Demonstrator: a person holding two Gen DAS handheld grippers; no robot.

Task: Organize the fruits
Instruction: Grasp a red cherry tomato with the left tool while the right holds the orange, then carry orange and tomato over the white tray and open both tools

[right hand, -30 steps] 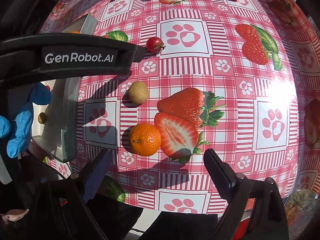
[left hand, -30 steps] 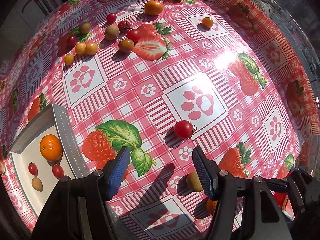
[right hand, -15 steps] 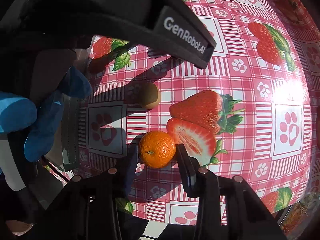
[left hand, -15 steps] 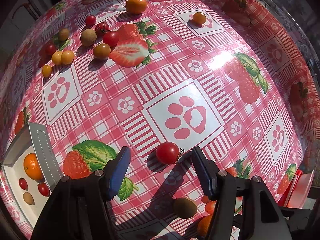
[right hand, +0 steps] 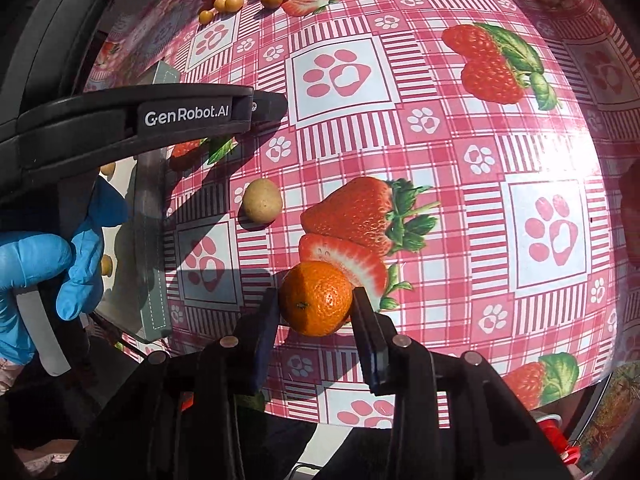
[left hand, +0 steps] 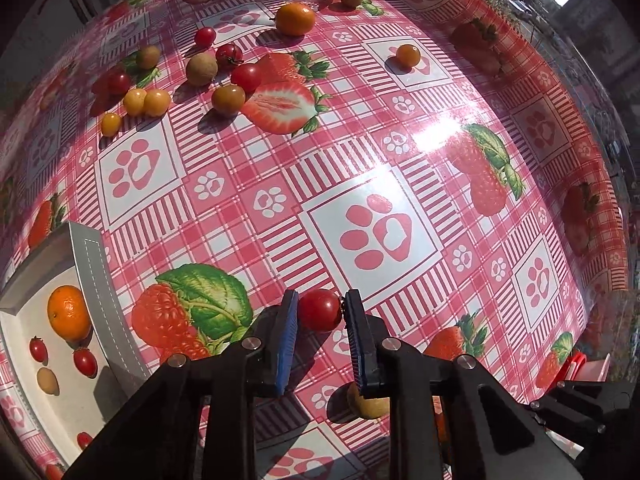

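Both grippers have closed in since a second ago: left gripper [left hand: 320, 316] fingers pinch the cherry tomato [left hand: 319, 314], right gripper [right hand: 316, 312] fingers clamp the orange [right hand: 316, 304]. Both fruits sit right of the tray [left hand: 94, 280] on the bench, the tomato nearer it

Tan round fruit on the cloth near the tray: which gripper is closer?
Left, probably. The tan fruit lies just beside and under the left gripper, which is shut on a cherry tomato. The right gripper, clamping the orange, sits clearly apart from it.
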